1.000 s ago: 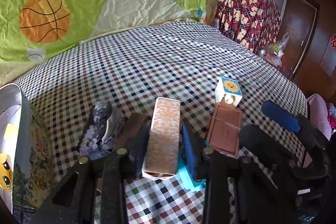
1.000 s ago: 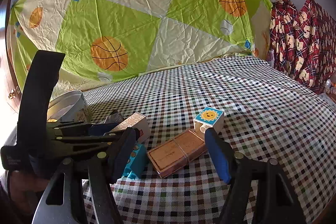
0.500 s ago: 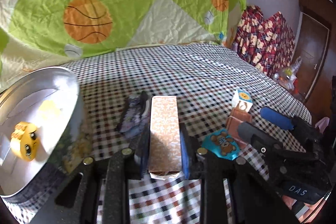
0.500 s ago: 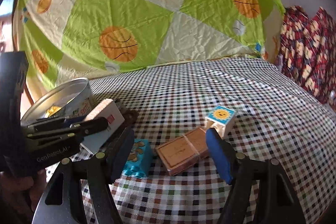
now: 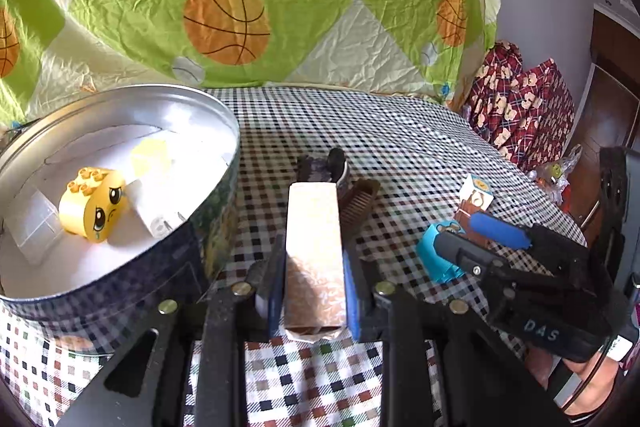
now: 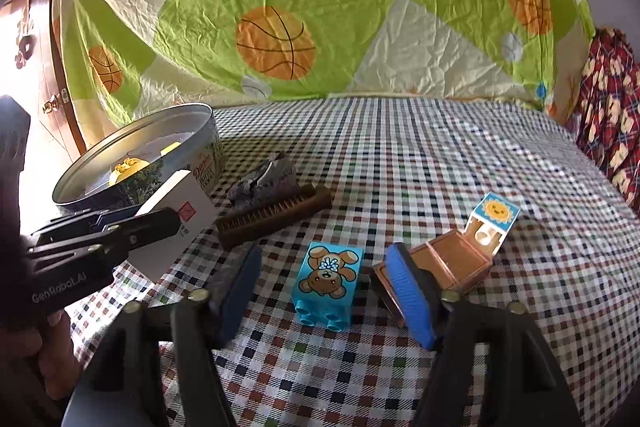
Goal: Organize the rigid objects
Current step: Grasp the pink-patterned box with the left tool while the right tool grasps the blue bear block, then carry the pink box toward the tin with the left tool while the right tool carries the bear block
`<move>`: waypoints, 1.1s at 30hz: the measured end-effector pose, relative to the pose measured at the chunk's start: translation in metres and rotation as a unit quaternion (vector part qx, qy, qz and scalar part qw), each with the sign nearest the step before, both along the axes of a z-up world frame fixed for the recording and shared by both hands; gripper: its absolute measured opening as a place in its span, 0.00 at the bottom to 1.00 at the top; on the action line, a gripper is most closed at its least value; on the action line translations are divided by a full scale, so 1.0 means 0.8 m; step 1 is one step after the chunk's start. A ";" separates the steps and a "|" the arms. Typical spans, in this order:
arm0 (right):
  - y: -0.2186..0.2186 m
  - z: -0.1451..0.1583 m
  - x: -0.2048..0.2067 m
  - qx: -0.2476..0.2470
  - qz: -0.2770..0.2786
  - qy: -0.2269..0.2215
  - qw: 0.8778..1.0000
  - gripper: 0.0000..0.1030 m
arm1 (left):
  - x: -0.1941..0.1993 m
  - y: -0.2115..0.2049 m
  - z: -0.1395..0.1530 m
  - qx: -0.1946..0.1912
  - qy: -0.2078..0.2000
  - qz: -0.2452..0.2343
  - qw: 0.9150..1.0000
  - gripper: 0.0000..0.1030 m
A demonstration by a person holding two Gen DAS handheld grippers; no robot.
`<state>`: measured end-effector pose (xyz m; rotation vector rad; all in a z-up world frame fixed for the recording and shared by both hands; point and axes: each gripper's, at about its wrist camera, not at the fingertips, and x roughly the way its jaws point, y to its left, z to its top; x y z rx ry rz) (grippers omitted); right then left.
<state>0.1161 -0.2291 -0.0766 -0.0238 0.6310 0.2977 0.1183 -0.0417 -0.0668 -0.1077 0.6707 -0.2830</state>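
A patterned carton [image 5: 314,251] is clamped in the left claw [image 5: 312,283] beside the round tin [image 5: 208,227]; its rim could be clipped. The right claw [image 6: 324,291] is closing around a bear block [image 6: 328,283], untouched on the checked bedcover [image 6: 400,163]; the neighbouring brown box [image 6: 452,263] could be nudged.

Checked tablecloth [image 6: 400,155], turquoise bear-print block [image 6: 328,279], yellow frowning block [image 5: 94,209], green basketball-print sheet [image 6: 280,7].

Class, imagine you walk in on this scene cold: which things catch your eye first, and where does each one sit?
First, the bright green basketball-print sheet hung behind the checked tablecloth. Next, the left gripper shut on a tall patterned box, beside the round tin with a yellow face block inside. Then the blue bear block lying on the cloth between the right gripper's closing jaws, not yet touched.
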 end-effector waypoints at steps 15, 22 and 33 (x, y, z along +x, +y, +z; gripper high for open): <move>0.010 -0.008 0.003 -0.026 0.015 0.012 0.999 0.33 | -0.019 -0.001 0.006 -0.005 -0.040 -0.008 0.999 0.23; 0.008 0.000 -0.012 -0.021 0.001 -0.032 0.999 0.33 | -0.027 0.000 0.011 -0.004 -0.060 0.003 0.998 0.23; 0.006 0.005 -0.023 -0.019 -0.006 -0.066 0.998 0.33 | -0.038 0.004 0.017 -0.007 -0.086 0.018 0.996 0.23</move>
